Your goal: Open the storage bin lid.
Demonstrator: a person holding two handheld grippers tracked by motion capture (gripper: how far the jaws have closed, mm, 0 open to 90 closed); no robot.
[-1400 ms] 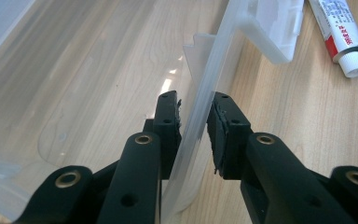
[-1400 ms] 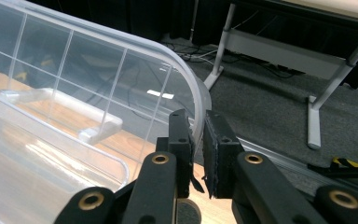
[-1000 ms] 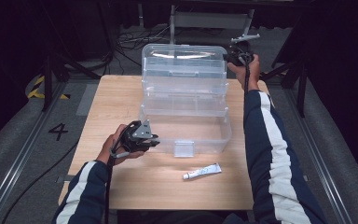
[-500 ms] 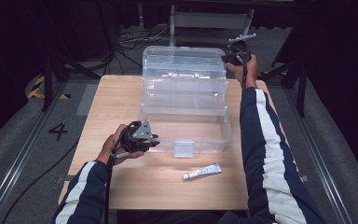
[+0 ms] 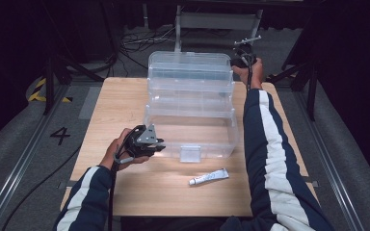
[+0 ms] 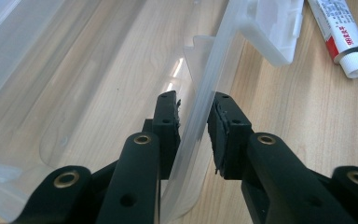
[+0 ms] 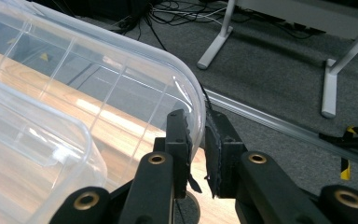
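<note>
On the table [image 5: 125,96] our clear tiered box [image 5: 191,115] stands opened. We clamp the left hand-held gripper [image 6: 193,123] on its front wall and the right hand-held gripper [image 7: 196,140] on the lid's rim; the tube [image 5: 208,176] lies nearby, probably next to load.

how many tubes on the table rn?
1. A single white tube lies on the wooden table, just in front of the clear plastic box near its latch; its capped end also shows in the left gripper view. The box looks empty.
</note>
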